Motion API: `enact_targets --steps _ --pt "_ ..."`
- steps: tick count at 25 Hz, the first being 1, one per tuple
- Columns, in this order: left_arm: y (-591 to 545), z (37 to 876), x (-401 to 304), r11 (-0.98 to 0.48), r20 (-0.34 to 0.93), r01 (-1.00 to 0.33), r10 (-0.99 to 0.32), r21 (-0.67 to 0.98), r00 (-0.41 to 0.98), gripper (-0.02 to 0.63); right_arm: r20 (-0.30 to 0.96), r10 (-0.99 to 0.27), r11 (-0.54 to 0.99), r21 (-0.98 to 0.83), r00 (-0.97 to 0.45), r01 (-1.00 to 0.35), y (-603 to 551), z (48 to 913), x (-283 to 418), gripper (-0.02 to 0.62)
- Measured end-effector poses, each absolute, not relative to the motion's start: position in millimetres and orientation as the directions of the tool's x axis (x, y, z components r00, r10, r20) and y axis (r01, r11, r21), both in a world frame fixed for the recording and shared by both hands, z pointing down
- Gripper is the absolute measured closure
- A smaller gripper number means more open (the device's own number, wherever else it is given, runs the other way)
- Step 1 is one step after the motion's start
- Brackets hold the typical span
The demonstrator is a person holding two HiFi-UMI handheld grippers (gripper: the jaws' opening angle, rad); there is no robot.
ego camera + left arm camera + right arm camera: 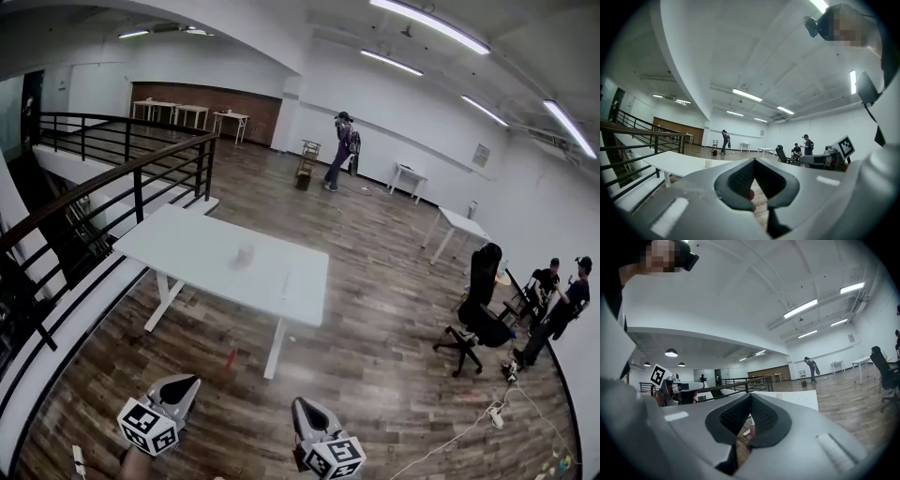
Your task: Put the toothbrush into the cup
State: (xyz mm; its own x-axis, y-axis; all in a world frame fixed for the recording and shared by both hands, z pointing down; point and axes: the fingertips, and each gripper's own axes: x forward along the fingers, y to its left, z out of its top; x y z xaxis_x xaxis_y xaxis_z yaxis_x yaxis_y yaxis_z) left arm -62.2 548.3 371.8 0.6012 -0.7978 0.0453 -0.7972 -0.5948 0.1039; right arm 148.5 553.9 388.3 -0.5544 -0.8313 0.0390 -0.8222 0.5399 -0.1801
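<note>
Both handheld grippers, left (186,382) and right (302,405), hang with jaws closed on nothing, short of the white table (187,246). The toothbrush (284,279), a faint pale sliver, lies on that table well apart from them, just right of the upright cup (246,255). The cup's contents are too small to make out. The sliver's long axis runs away from the grippers; which end bears the bristles cannot be told.

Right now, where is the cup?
In the head view the cup stands near the middle of the white table, ahead of the left gripper and the right gripper, touching neither; the black railing runs along the table's left.
</note>
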Motion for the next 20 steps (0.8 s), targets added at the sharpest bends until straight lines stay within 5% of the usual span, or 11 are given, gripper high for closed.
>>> enact_targets --steps 20 --pt "466.6 392.8 -106.7 -0.617 0.042 -0.775 -0.778 0.138 0.627 0.600 0.062 -0.861 0.491 -0.158 -0.505 -0.857 475.9 399.8 112.1 0.588"
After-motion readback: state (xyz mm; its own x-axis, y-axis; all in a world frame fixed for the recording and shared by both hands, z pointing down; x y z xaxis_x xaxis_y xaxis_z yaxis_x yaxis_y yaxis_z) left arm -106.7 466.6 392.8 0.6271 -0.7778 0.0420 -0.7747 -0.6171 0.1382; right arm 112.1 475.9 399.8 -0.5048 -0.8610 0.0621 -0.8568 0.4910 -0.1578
